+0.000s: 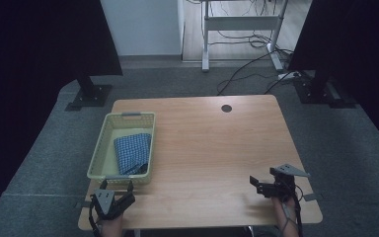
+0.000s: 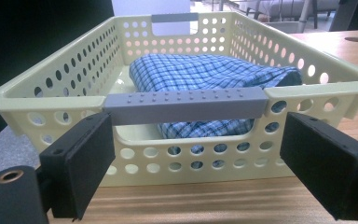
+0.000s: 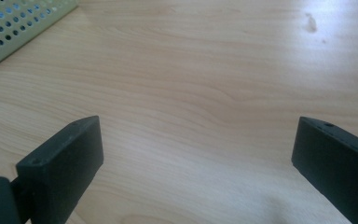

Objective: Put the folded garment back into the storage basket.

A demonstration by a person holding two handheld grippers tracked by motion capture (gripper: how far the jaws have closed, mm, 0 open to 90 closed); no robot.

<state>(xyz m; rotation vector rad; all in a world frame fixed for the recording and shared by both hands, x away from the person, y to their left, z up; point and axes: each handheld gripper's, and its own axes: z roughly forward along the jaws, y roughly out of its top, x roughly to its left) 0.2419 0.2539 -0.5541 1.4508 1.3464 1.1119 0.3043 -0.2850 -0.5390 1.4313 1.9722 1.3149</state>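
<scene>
The left gripper point(image 2: 196, 163) has its fingers point(image 2: 81, 163) spread, just short of the basket's point(image 2: 51, 100) grey handle point(image 2: 186, 103). The right gripper point(image 3: 196, 163), also spread, hovers over bare desk point(image 1: 212, 143) near the right edge. A folded blue checked cloth point(image 1: 133, 153) lies inside the pale-yellow perforated basket at the desk's left.

From my station the high view was dim with dark corners and a pale glare patch on the table point(image 1: 212, 123), while both gripper views were brighter but soft, their near black pads point(image 2: 81, 163) blurred and wood grain smeared.
</scene>
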